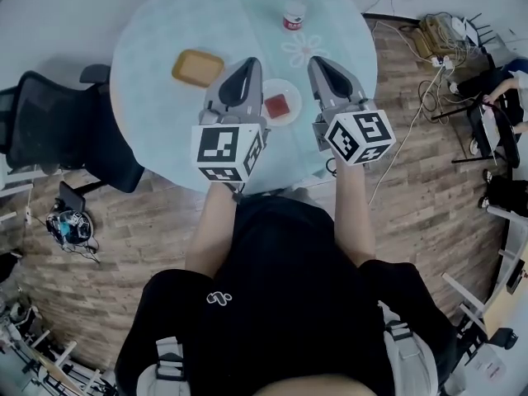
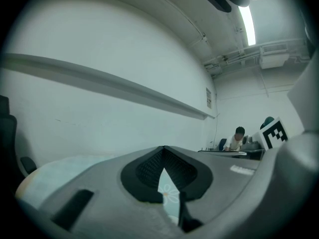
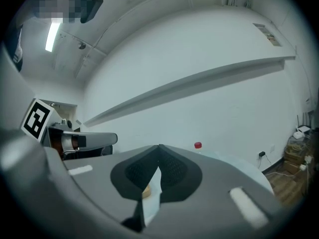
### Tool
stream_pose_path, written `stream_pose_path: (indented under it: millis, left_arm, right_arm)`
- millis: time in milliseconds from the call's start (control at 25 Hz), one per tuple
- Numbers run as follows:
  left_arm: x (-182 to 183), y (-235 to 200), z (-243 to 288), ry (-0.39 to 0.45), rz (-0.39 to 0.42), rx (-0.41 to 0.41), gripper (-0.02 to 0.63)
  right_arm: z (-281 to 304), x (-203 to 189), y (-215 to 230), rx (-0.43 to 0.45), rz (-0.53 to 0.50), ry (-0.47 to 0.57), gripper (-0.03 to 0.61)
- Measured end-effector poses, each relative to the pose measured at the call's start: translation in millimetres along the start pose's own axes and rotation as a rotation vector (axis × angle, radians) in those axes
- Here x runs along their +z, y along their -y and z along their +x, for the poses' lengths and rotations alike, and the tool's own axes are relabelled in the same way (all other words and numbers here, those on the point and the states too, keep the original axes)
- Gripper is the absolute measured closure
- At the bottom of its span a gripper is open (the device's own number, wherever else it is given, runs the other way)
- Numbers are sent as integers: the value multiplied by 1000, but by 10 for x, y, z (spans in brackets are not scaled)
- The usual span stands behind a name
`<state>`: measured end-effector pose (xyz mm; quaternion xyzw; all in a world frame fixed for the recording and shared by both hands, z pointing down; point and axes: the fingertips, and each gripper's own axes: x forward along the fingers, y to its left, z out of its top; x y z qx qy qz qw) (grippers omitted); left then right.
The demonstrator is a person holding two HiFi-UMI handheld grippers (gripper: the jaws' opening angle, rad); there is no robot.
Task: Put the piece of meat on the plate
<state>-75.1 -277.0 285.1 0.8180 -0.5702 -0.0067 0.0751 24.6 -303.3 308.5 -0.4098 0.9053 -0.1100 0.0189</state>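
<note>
Between and below our left tongs (image 1: 247, 63) and right tongs (image 1: 318, 61), both closed on nothing, the small red square piece of meat (image 1: 278, 106) sits on the round white plate (image 1: 288, 84) on the pale-blue bench (image 1: 153, 44), equally near either.

The left gripper (image 1: 247, 63) and the right gripper (image 1: 318, 60) are held side by side and apart, pointed level and away from the body, above the near edge of the table (image 1: 157, 56). Both pairs of jaws are closed tip to tip, with nothing gripped between them. The bare forearms (image 1: 216, 221) are stretched forward from the torso, one behind each gripper.
</note>
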Motion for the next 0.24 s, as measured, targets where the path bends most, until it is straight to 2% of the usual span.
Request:
stream_pose_path:
  millis: [240]
  left_arm:
    - [-44, 60, 90, -29, -5, -3, 618]
  right_arm:
    - [23, 51, 57, 26, 12, 1, 571]
